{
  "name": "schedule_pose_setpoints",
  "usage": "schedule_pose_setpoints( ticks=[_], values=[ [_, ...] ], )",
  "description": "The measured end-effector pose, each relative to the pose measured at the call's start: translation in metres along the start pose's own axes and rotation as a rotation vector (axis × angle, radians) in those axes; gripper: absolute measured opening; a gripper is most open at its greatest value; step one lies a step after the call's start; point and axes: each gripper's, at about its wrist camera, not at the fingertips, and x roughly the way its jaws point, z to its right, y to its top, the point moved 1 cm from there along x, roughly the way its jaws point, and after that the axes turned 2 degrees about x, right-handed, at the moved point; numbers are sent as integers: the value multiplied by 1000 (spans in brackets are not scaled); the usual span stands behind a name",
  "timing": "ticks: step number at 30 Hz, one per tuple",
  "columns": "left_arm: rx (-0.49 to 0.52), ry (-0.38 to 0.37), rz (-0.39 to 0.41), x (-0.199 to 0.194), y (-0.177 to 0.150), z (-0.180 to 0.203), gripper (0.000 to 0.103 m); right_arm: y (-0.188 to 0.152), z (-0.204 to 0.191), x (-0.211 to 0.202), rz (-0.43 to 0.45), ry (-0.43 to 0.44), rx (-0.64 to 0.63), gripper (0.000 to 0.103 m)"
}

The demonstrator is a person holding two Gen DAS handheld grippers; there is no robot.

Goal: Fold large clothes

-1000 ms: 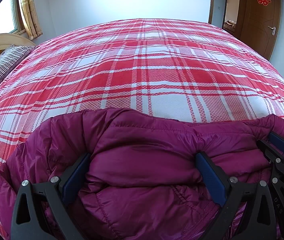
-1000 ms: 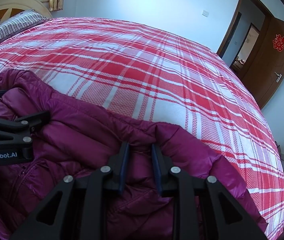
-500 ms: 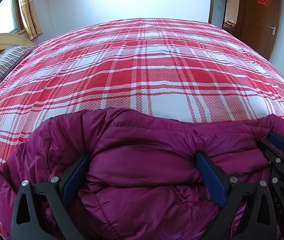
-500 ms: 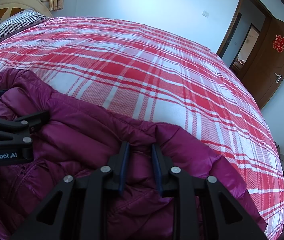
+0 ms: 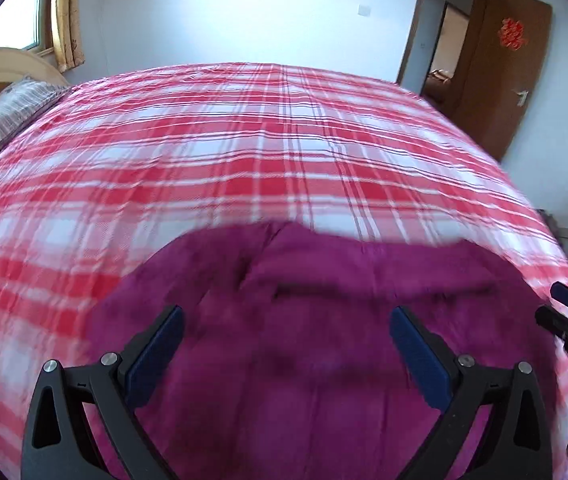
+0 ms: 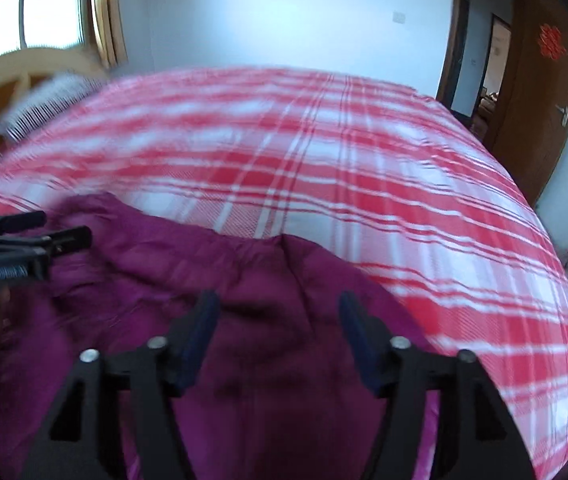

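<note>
The right gripper (image 6: 276,320) has just spread its fingers apart, and nothing is pinched between them. The left gripper (image 5: 284,334) has its fingers wide apart too. Under both lies the puffy purple jacket (image 5: 323,360), lumpy and folded over, on the red checked bed (image 5: 244,152).

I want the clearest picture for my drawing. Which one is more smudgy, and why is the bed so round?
Right wrist view: smudgiest, bedspread and pillow streaked. Left wrist view: milder blur, purple jacket soft. Both: fisheye lens bulges the bed.
</note>
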Motion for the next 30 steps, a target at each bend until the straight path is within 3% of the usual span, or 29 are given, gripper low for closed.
schedule_pose_setpoints(
  ticks=[3,7,12,15,19,22,25,26,27,28,29,30],
  values=[
    [37,-32,22,-68,-60,-19,102,-34,23,-53,-46,41,55,70],
    [113,-8,-18,-125,-149,-40,102,-115,47,-122,-167,101,145,70],
    [68,42,-64,-172,-247,-74,102,-220,51,-195,-270,96,131,70],
    [11,45,-57,-194,-285,-88,102,-265,51,-223,-300,101,171,70],
    [-34,15,-55,-200,-310,-88,102,-312,41,-246,-309,124,230,70],
    [7,0,-56,-202,-324,-74,102,-330,29,-244,-321,142,258,70],
    [104,52,-31,-200,-338,-60,102,-336,13,-241,-292,203,275,67],
    [127,56,-20,-200,-341,-57,94,-337,9,-239,-280,205,280,58],
    [145,46,-3,-203,-343,-55,68,-338,5,-237,-274,185,276,41],
    [158,35,5,-207,-343,-54,52,-337,0,-235,-272,172,260,30],
    [167,-10,0,-213,-342,-53,17,-334,-2,-235,-263,191,264,12],
    [165,-52,-11,-220,-340,-52,13,-333,-3,-236,-250,223,284,9]
  ],
)
